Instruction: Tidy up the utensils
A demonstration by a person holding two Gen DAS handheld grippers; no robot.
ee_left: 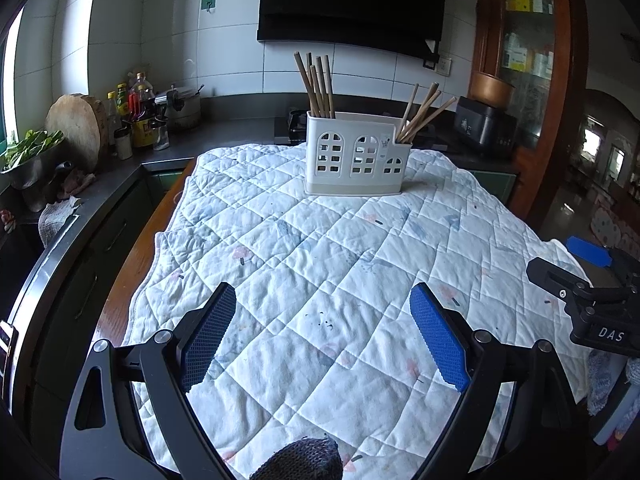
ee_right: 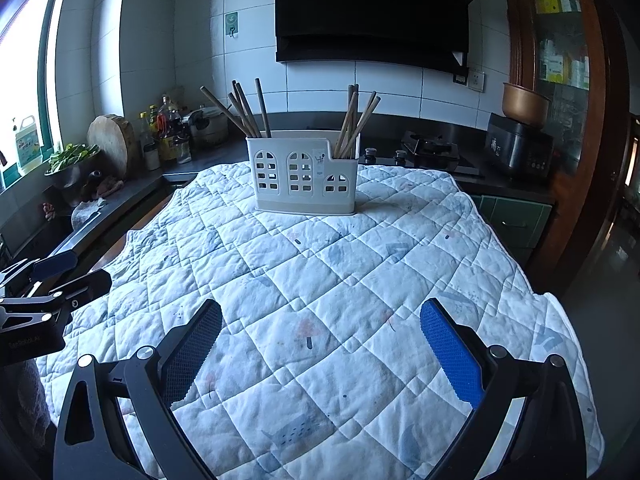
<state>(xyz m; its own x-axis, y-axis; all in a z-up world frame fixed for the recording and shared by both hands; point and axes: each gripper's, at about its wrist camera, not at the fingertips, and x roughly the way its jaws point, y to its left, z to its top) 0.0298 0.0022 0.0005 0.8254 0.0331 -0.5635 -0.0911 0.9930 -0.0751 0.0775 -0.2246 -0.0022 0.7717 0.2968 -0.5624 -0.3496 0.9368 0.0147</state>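
Observation:
A white utensil holder (ee_left: 356, 158) with arched cut-outs stands upright on the far part of a quilted cloth (ee_left: 320, 264). Several wooden chopsticks (ee_left: 318, 84) stand in its left compartment and several more (ee_left: 424, 114) in its right one. The holder also shows in the right wrist view (ee_right: 304, 176), with chopsticks on the left (ee_right: 244, 114) and right (ee_right: 354, 122). My left gripper (ee_left: 322, 300) is open and empty, low over the cloth's near part. My right gripper (ee_right: 320, 312) is open and empty, also well short of the holder.
The quilted cloth (ee_right: 340, 280) covers a table. A dark counter to the left holds bottles (ee_left: 138, 114), a round wooden board (ee_left: 76, 128) and a bowl of greens (ee_left: 30, 154). A stove (ee_right: 430, 152) and a black cooker (ee_right: 518, 146) stand behind.

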